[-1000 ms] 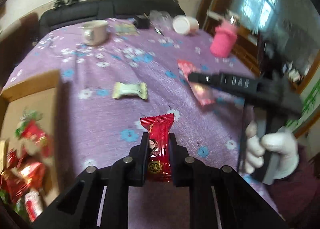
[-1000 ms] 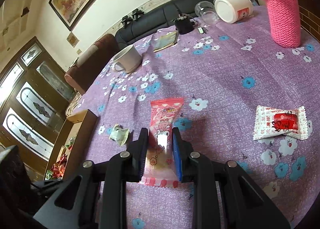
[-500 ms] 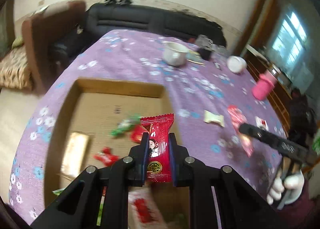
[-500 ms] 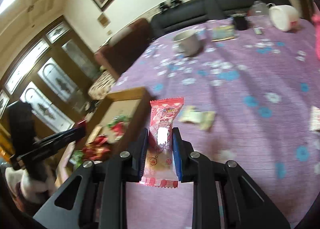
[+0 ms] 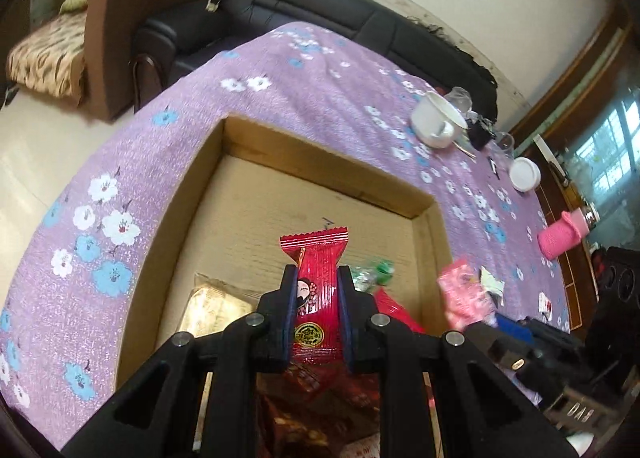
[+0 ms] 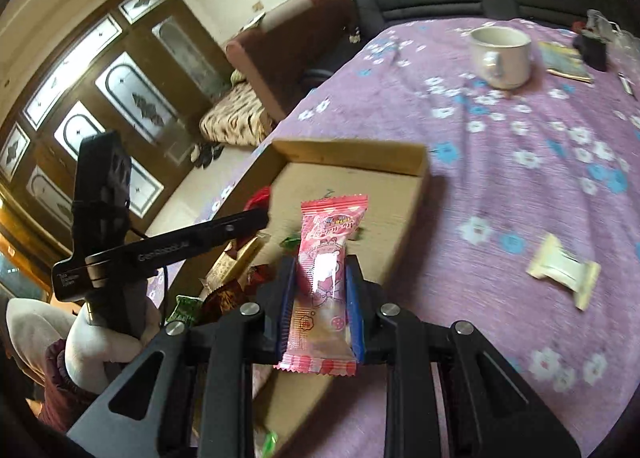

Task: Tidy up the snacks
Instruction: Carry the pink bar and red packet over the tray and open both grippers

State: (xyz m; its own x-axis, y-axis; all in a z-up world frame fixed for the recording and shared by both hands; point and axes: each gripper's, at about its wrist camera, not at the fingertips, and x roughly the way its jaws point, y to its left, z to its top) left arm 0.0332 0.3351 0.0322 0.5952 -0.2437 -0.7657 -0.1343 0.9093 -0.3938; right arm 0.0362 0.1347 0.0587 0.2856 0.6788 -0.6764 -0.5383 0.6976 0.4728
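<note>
Left wrist view: our left gripper (image 5: 316, 312) pinches 1 red packet (image 5: 315, 290), cardboard box (image 5: 208, 153) below the jaws. Right gripper (image 6: 320, 302) pinches 1 pink packet (image 6: 326, 278) beside the box edge. Step: depositing. Next, we judge: spread jaws above the box.

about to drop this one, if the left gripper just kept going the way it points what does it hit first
Probably the bare floor of the cardboard box, then its far wall. The left gripper holds the red snack above it; depth is unclear.

Pink snack (image 6: 322, 282) between jaws, above box (image 6: 404, 193)
</note>
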